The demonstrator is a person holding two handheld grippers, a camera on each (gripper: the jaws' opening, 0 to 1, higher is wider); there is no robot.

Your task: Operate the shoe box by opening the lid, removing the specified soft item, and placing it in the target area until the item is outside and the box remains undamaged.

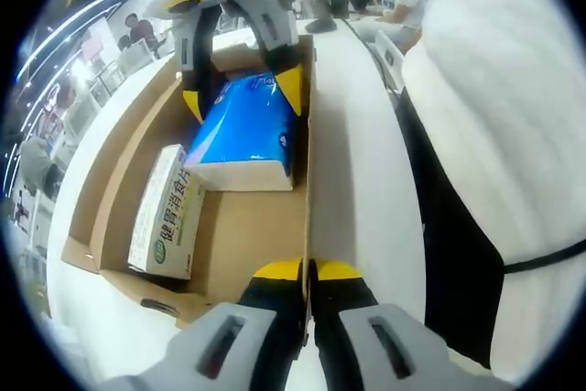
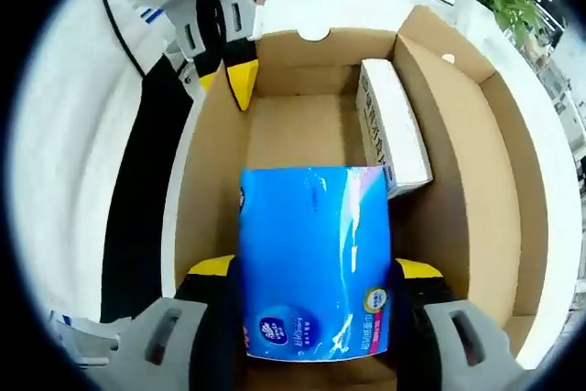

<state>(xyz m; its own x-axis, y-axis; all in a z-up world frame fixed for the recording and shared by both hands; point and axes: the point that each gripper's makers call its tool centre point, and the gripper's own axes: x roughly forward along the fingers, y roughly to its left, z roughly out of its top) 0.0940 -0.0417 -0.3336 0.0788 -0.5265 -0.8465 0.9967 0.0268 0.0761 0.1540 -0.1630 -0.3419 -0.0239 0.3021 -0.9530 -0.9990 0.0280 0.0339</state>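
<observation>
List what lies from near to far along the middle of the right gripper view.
Right tongs closed on the blue tissue pack → bare floor of the shoe box → far box wall → white table.

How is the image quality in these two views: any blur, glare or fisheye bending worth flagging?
Left gripper view: strong fisheye bending of the cardboard box wall, background people soft, bright overhead strips. Right gripper view: the blue tissue pack is sharp with mild sheen on its wrap; the white box is readable in shape, its print too small; edges curve outward.
</observation>
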